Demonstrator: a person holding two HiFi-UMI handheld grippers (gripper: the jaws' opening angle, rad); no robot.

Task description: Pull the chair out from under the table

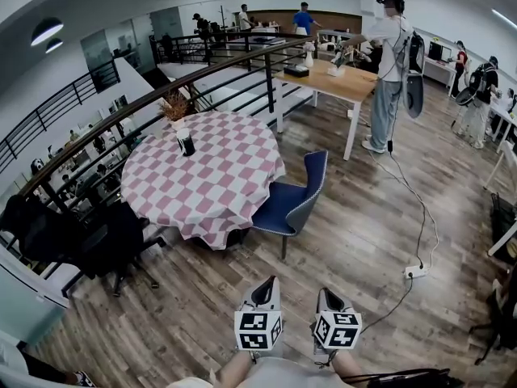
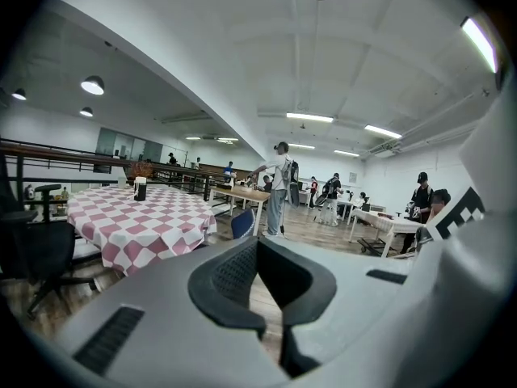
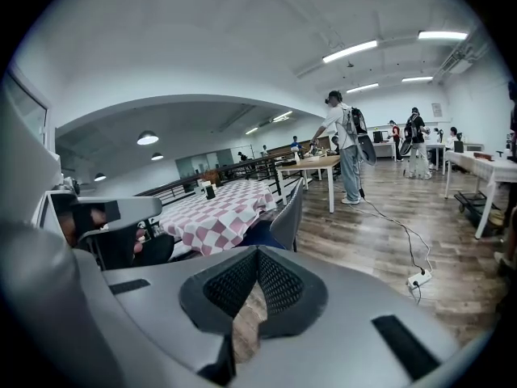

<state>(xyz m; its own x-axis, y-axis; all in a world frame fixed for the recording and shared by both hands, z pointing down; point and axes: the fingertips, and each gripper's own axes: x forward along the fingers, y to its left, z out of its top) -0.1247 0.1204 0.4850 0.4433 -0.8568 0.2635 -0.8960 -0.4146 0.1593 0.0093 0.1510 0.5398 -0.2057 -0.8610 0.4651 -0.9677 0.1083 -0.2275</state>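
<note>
Chair (image 1: 295,196), blue, stands pushed in at the round checked worktop (image 1: 212,180), its seat tucked partly beneath the cloth's hem and its back turned out toward the wooden floor (image 1: 363,241). Both tools hang low, well apart from it. The left tool (image 1: 264,288) has its jaws closed together on nothing, and the right tool (image 1: 325,296) is likewise closed and empty.

- Wood-plank floor (image 1: 363,241) laid thru-out.
- White ceiling lit by strip lights (image 3: 350,51).
- Dark railing (image 1: 269,79) run along left side; lower level seen beyond.
- Wood-top bench (image 1: 339,81) w/ white legs set at back.
- Black office chair (image 1: 89,241) parked by railing.
- Power strip (image 1: 415,272) left on floor, rt.
</note>
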